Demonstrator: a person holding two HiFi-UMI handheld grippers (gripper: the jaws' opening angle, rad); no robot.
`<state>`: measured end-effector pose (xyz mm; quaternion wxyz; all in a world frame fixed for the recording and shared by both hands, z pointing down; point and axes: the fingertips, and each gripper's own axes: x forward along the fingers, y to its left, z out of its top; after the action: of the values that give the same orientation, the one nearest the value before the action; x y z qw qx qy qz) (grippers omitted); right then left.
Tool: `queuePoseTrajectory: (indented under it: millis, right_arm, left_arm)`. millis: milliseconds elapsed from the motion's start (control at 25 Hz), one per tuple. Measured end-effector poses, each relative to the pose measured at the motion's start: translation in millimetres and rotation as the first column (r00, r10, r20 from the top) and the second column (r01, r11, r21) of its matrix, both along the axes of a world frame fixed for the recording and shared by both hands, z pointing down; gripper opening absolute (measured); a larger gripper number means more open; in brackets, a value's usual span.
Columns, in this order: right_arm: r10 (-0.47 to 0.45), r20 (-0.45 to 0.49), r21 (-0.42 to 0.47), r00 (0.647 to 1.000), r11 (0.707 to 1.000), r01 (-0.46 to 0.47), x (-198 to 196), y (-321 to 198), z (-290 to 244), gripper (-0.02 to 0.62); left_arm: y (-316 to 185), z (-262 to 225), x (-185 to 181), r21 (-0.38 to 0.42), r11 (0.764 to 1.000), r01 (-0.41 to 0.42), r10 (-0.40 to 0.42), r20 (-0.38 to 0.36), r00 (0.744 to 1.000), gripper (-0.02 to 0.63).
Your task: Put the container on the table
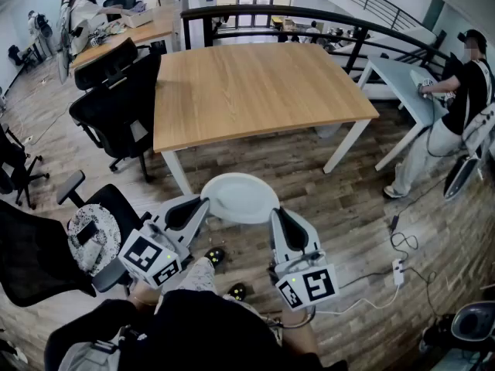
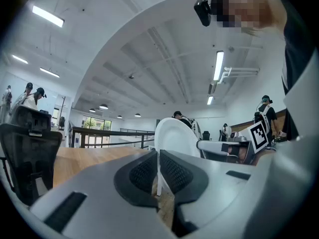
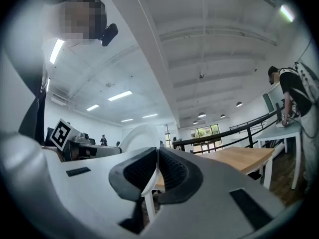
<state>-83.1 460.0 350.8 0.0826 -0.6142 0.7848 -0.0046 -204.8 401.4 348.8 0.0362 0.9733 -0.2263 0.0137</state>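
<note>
While you are standing before the wooden table (image 1: pixel 255 91), you are holding the white container (image 1: pixel 240 198) in the air, just short of the table's near edge and above the floor (image 1: pixel 348 199). The left gripper (image 1: pixel 203 204) is pinching the thin rim on one side, with its jaws pressing together on it, and the right gripper (image 1: pixel 277 213) is pinching the opposite side in the same way. I think you are taking it from two sides because the container is wide and shallow, so a single pinch on the rim could let it tilt. The container is not yet touching the table; you are probably needing to carry it forward and lower it flat.
</note>
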Motion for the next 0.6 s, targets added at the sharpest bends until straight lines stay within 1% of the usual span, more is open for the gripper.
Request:
queuePoseTrajectory:
  millis: [280,600]
  right_arm:
    - [0.004,0.020,0.008,1.000,1.000,-0.005,-2.3,3.2,0.5,0.029]
    - [0.007,0.012,0.016,1.000,1.000,-0.007,1.3,3.8,-4.0,0.029]
  left_arm:
    - [4.2,-0.7,-3.8,0.006,1.000,-0.003,0.003,-0.004,1.000,0.021]
    - [4.6,-5.0,0.3,0.009,1.000,-0.004,0.004,-0.010,1.000,0.021]
